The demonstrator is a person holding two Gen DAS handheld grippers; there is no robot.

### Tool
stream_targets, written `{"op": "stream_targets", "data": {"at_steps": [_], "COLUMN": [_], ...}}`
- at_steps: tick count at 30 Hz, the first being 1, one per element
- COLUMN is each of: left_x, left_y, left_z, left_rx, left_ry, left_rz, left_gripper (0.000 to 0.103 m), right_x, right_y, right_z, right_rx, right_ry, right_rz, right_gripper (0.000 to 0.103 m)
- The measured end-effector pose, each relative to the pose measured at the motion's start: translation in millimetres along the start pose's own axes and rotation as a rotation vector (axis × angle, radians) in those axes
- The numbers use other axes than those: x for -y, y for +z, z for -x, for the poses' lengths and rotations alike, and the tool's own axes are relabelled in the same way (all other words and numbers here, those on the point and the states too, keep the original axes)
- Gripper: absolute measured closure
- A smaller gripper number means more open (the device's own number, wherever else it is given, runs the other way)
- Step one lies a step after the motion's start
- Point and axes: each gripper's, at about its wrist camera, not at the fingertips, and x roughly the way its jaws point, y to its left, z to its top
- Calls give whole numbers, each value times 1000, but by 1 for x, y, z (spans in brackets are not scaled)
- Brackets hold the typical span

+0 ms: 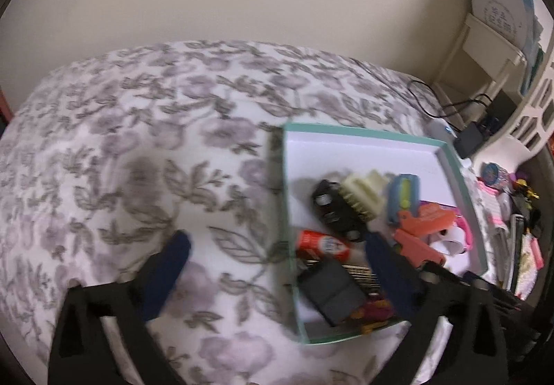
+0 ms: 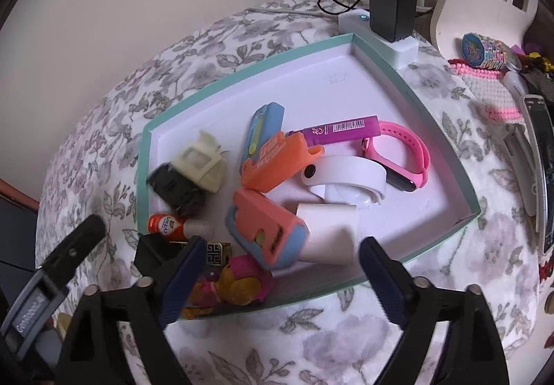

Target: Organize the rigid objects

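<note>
Both the left claw [image 1: 277, 256] and right claw [image 2: 282, 256] gaped wide, empty, over the cluttered tray [image 2: 408, 83]; a charger [image 2: 393, 12] sat just beyond

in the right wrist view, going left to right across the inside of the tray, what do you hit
black block → cream plastic piece → blue cutter → orange clip → white round holder → pink watch band, all inside the teal tray.
</note>
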Motion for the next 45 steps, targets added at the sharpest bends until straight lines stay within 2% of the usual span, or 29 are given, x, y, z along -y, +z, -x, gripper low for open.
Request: {"op": "stream_targets", "data": {"at_steps": [10,18,34,45], "left_x": [-14,-20,-35,-36], "left_y": [-11,-20,-28,-30], "left_z": [17,32,44,50], "left_rx": [12,49,42,53], "left_ry": [40,118,134,153], "left_rz": [-42,-55,4,3], "left_gripper": [0,0,0,0], "right_x": [-16,-20,-21,-21], "right_y": [-9,-17,-24,-25], "right_z": [21,32,51,57], "right_rx": [80,106,155,168], "right_ry": [-16,-13,17,26], "right_rz": [79,100,92,92], "right_gripper": [0,0,0,0]}}
